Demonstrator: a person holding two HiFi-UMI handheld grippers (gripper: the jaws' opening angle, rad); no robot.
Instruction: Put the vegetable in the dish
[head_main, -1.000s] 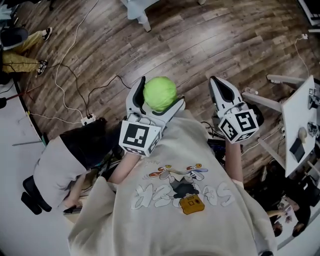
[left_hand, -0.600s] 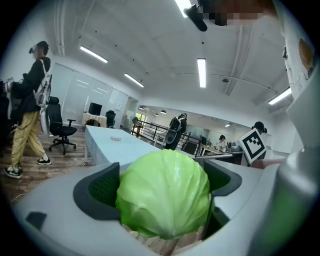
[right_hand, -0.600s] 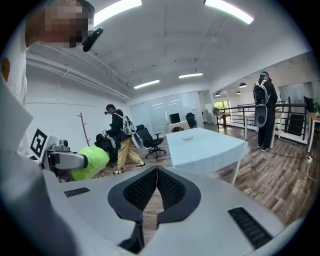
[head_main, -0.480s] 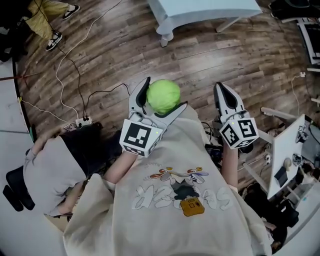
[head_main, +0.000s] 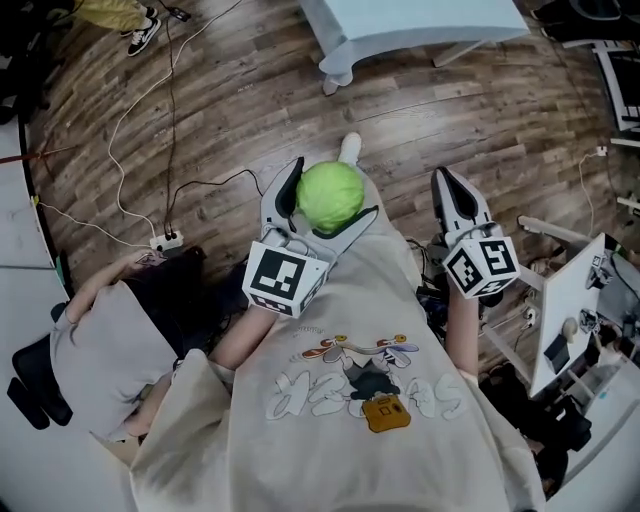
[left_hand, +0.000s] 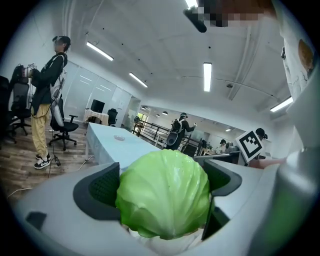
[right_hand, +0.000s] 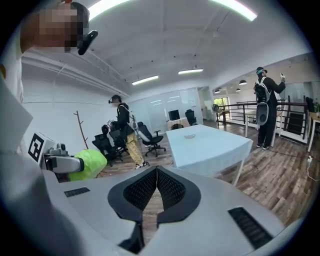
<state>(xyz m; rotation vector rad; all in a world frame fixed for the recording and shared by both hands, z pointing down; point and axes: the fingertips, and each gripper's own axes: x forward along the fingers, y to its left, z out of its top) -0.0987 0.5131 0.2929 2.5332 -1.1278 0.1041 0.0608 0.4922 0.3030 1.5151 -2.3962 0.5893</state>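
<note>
A round green cabbage (head_main: 330, 195) sits between the jaws of my left gripper (head_main: 330, 192), which is shut on it at chest height over the wood floor. In the left gripper view the cabbage (left_hand: 165, 192) fills the gap between the two dark pads (left_hand: 100, 190). My right gripper (head_main: 443, 178) is beside it to the right, jaws shut together on nothing (right_hand: 156, 172). A light blue table (head_main: 420, 25) stands ahead. A small shallow dish (right_hand: 189, 135) lies on that table (right_hand: 210, 145), also visible as the dish (left_hand: 119, 138) in the left gripper view.
White cables and a power strip (head_main: 165, 240) lie on the floor at left. A white stand (head_main: 570, 310) with gear is at right. A person in yellow trousers (right_hand: 125, 135) stands by office chairs (right_hand: 150, 137); another person (right_hand: 265, 105) stands beyond the table.
The head view has shifted forward: the blue table shows more at the top and a shoe tip appears ahead of the cabbage. Both grippers keep their hold and spacing.
</note>
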